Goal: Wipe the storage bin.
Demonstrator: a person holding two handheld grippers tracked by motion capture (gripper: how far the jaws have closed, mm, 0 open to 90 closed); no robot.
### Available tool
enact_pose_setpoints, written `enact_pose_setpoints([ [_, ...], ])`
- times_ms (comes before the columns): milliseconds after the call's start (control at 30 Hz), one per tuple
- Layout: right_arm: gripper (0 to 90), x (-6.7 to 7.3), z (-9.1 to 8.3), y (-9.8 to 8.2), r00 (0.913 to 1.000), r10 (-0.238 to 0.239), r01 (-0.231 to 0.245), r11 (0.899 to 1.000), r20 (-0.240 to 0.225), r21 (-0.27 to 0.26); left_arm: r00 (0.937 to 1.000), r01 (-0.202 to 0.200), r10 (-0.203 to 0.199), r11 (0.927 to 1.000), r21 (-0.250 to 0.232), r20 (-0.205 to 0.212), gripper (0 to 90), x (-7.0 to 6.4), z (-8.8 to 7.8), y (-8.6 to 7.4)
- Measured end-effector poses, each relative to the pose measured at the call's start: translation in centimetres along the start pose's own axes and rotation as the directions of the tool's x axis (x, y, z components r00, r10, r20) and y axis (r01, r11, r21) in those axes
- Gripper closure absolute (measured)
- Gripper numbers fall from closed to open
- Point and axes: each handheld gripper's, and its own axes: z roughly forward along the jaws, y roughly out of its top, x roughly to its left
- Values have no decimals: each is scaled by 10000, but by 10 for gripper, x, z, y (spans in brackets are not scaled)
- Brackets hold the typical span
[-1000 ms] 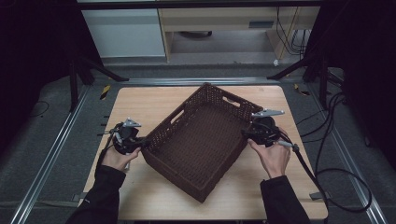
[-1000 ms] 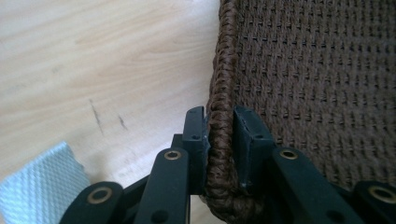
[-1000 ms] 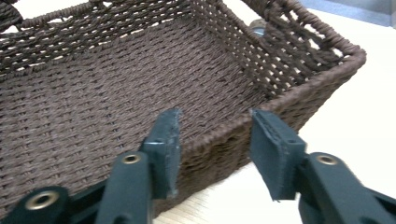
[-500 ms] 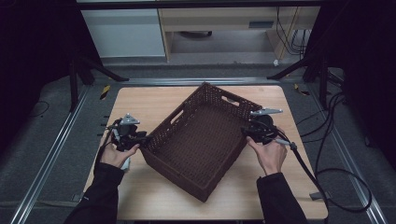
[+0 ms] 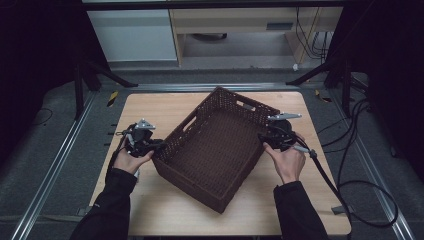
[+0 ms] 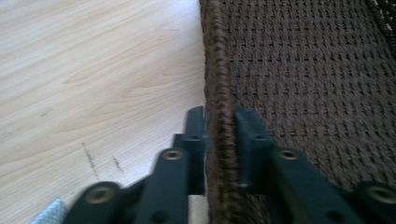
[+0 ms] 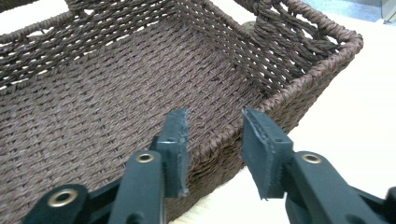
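A dark brown wicker basket [image 5: 235, 102] sits askew in the middle of the wooden table [image 5: 165, 107]. My left gripper [image 5: 159, 146] is at its left wall. In the left gripper view the jaws [image 6: 220, 121] have just been closing and now pinch the basket's braided rim [image 6: 215, 56] between them. My right gripper [image 5: 262, 137] is at the right wall. Its jaws [image 7: 215, 121] straddle the rim [image 7: 280, 100], have just been opening, and stand apart from it on both sides. The basket [image 7: 93, 107] holds nothing.
Bare tabletop lies in front of and behind the basket. A cable [image 5: 325, 175] trails from the right gripper off the table's right side. Metal rails [image 5: 60, 160] run beside the table, and a cabinet [image 5: 135, 35] stands beyond it.
The left gripper has edged slightly right against the basket's left wall and gripped its rim. The basket and the right hand stay where they were.
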Motion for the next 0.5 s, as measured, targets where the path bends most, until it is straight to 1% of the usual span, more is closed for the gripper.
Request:
enact_pose_setpoints([
  [33, 586, 0, -2, 0, 10000, 26, -26, 10000, -32, -50, 9999, -62, 63, 10000, 48, -98, 808, -1, 0, 0],
  [100, 574, 1, -5, -1, 10000, 62, -63, 9999, -38, -110, 9998, -60, 62, 10000, 78, -190, 815, -4, -1, 0],
  [167, 568, 2, -7, -1, 10000, 27, -27, 9999, -45, -125, 9998, 13, -11, 9999, 104, -176, 817, -7, -2, -2],
  [267, 548, 5, -7, -3, 9999, 35, -35, 10000, -117, 40, 9998, 36, -35, 10000, 50, -181, 815, -15, -6, -7],
  [400, 548, 8, -4, -5, 9997, 41, -38, 9999, -243, 129, 9999, 90, -90, 10000, 15, -124, 795, -24, -10, -14],
  [500, 569, 9, -1, -6, 9995, 79, -73, 9998, -320, 180, 9997, 86, -84, 9999, 82, -247, 755, -25, -11, -12],
])
